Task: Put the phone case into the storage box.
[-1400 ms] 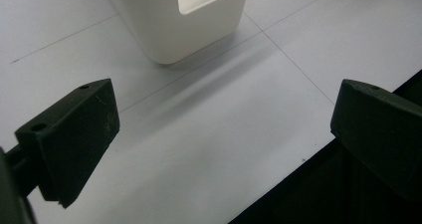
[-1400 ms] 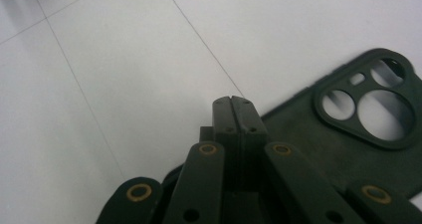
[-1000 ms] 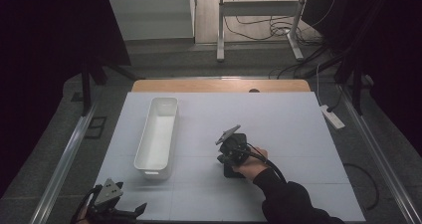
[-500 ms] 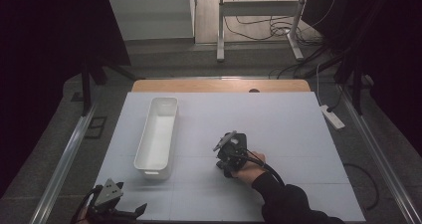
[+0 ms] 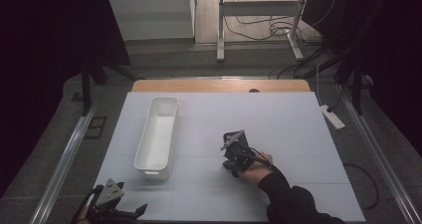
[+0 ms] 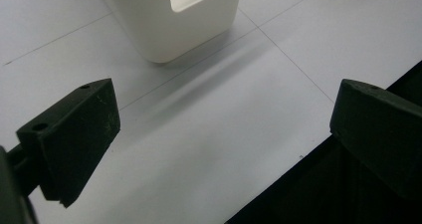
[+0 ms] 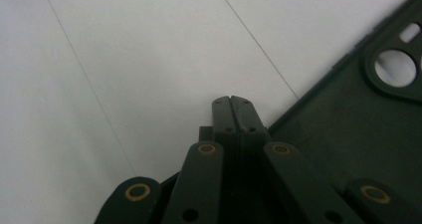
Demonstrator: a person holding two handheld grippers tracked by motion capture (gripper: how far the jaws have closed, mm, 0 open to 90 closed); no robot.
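My right gripper [image 5: 232, 164] stands near the middle of the white table [image 5: 288, 114], held by a hand in a dark sleeve, and points down. In the right gripper view its jaws [image 7: 232, 104] are pressed together at the edge of a dark phone case [image 7: 348, 134] that lies flat, with round camera holes at its far corner. I cannot tell whether the case's edge is pinched between them. My left gripper [image 5: 112, 206] rests at the table's front left corner. Its jaws [image 6: 226, 114] stand wide apart with nothing between them.
A long white bin [image 5: 157, 134] lies lengthwise on the left half of the table; its near end with a handle cut-out [image 6: 169, 20] is just ahead of the left gripper. A power strip [image 5: 331, 117] lies off the right edge. Cables and metal frame legs sit beyond the far edge.
The right gripper has shifted slightly toward the person and tipped, its grey top plate turning. The left gripper has stayed where it was.
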